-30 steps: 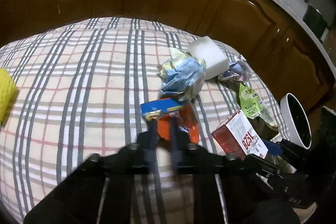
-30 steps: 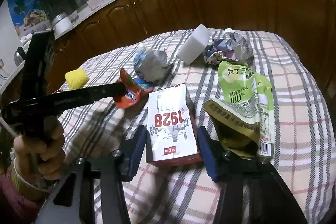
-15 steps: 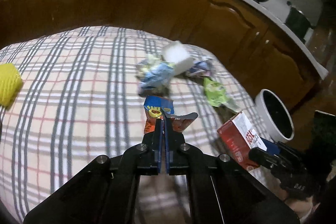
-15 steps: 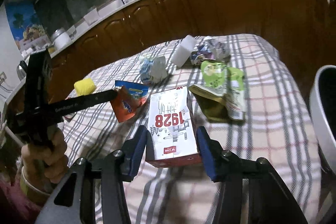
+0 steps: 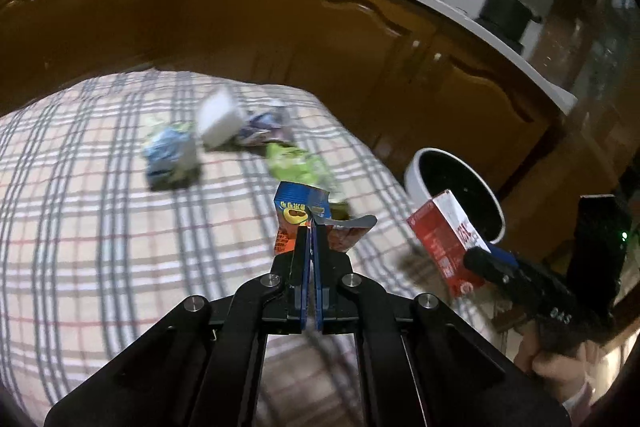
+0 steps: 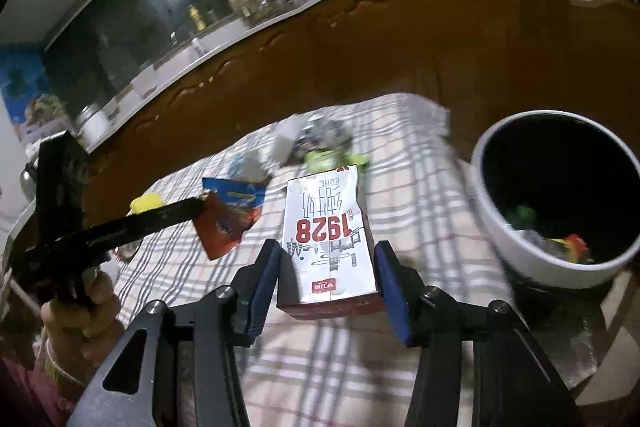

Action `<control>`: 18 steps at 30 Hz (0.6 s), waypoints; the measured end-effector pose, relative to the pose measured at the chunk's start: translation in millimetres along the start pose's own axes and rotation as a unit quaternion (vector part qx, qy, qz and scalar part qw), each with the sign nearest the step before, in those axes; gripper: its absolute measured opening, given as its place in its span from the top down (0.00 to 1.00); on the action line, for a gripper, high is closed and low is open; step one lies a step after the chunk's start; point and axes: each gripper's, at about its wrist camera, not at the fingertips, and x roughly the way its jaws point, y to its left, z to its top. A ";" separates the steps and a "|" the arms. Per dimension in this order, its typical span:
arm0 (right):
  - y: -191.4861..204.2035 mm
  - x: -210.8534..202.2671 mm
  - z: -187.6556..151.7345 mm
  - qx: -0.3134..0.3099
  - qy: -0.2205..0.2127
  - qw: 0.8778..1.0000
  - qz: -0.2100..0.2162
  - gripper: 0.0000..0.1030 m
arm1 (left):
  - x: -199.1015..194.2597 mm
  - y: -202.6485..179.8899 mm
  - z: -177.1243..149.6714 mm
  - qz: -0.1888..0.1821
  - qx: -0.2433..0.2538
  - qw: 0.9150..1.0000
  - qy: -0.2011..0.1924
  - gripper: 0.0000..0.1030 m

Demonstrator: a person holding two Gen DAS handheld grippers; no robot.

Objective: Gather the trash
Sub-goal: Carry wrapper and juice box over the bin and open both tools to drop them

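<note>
My left gripper [image 5: 312, 231] is shut on an orange and blue snack wrapper [image 5: 298, 217] and holds it above the plaid table; the wrapper also shows in the right wrist view [image 6: 228, 219]. My right gripper [image 6: 326, 259] is shut on a red and white "1928" carton [image 6: 326, 239], lifted off the table; the carton also shows in the left wrist view [image 5: 444, 239]. A white trash bin [image 6: 500, 227] with several bits of trash inside stands just right of the carton, and shows in the left wrist view [image 5: 416, 179] too.
On the plaid tablecloth [image 5: 100, 227] lie a blue crumpled bag [image 5: 170, 155], a white block [image 5: 218, 119], a crumpled foil wrapper [image 5: 266, 127] and a green pouch [image 5: 296, 163]. A yellow object [image 6: 146, 203] lies at the far side. Brown cabinets [image 5: 280, 39] stand behind.
Both grippers have lifted their loads and swung right toward the white bin. The bin is now larger and closer in both views.
</note>
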 end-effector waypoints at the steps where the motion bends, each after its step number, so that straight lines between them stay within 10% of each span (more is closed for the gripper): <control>1: -5.2 -3.7 0.8 0.004 -0.004 1.000 -0.005 0.52 | 1.8 -6.7 0.9 -0.004 0.005 1.000 0.001 0.99; 18: -78.0 -50.8 9.5 0.058 -0.052 0.994 -0.076 0.52 | 41.8 -88.5 21.5 -0.054 0.066 0.996 0.018 0.99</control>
